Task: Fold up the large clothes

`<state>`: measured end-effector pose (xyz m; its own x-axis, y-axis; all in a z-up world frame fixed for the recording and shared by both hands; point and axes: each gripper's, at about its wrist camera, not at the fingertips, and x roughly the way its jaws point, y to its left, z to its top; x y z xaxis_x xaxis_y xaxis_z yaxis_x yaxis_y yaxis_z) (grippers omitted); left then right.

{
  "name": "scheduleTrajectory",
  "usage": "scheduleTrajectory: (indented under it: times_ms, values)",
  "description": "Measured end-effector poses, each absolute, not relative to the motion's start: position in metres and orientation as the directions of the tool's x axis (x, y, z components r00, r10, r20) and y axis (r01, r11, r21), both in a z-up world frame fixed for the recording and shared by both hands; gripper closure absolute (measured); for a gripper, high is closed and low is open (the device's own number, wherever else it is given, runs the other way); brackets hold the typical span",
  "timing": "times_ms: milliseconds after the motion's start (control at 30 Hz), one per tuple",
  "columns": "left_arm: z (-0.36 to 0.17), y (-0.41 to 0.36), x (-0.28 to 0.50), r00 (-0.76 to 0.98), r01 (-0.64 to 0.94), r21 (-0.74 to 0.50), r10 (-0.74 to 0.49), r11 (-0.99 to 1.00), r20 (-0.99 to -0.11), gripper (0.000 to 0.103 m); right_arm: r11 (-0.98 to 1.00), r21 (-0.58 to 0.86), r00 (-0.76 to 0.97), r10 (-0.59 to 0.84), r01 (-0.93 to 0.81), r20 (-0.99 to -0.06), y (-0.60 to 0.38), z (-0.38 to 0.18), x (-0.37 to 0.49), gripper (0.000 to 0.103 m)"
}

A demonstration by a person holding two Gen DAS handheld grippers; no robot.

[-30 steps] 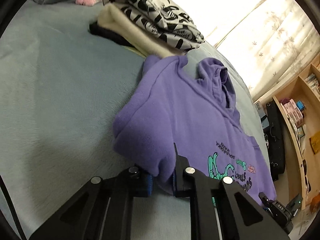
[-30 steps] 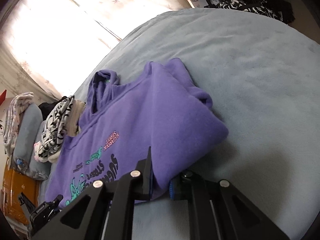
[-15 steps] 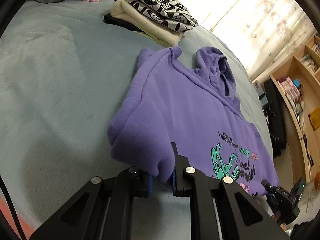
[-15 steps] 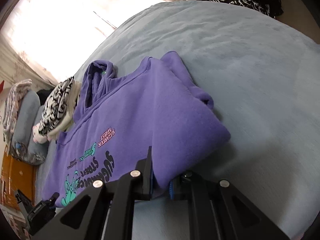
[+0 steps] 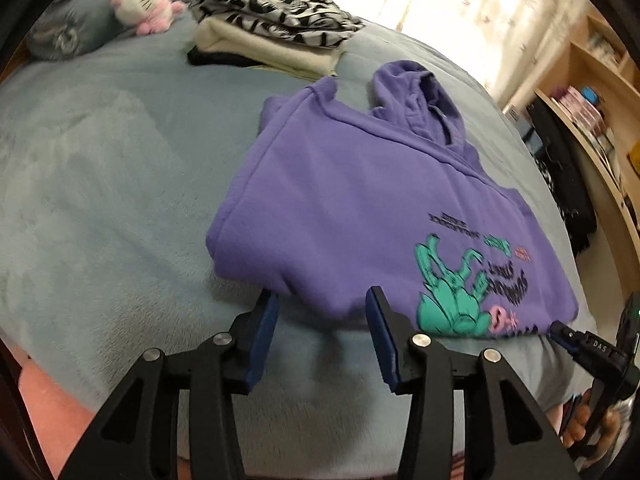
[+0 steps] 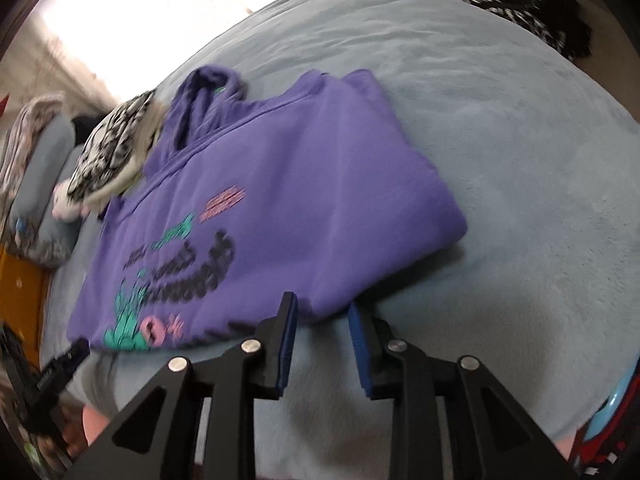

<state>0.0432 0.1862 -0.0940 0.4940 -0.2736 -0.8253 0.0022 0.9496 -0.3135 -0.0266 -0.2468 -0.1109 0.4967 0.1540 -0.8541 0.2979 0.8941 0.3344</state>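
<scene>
Purple fleece: one hoodie (image 5: 360, 208) lies flat, sleeves folded in, on the grey-blue bed cover (image 5: 100, 200). My left gripper (image 5: 320, 300) has its two blue-padded fingers spread apart, holding nothing, at the hoodie's near hem. My right gripper (image 6: 322, 312) likewise stands with fingers parted and nothing between them, at the same hem's other corner. Beyond the hoodie's hood: one stack of folded clothes (image 5: 272, 32) and one plush cat (image 5: 140, 0).
</scene>
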Motion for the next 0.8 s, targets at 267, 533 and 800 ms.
scheduleTrajectory:
  times_ms: [267, 533, 800]
  values:
    - [-0.045, 0.158, 0.039, 0.522, 0.202, -0.293, -0.356, 0.934, -0.775, 0.055, 0.941, 0.327, 0.520, 0.238, 0.084, -0.820, -0.203, -0.078, -0.032, 0.076]
    - [-0.025, 0.119, 0.140, 0.570, 0.279, -0.245, -0.365, 0.929, -0.736, 0.053, 0.934, 0.356, 0.558, 0.278, 0.035, -0.782, -0.200, -0.068, 0.048, 0.076]
    - [-0.082, 0.098, 0.321, 0.502, 0.201, -0.221, -0.294, 0.954, -0.813, 0.053, 0.905, 0.417, 0.575, 0.294, 0.091, -0.764, -0.226, -0.081, 0.186, 0.076]
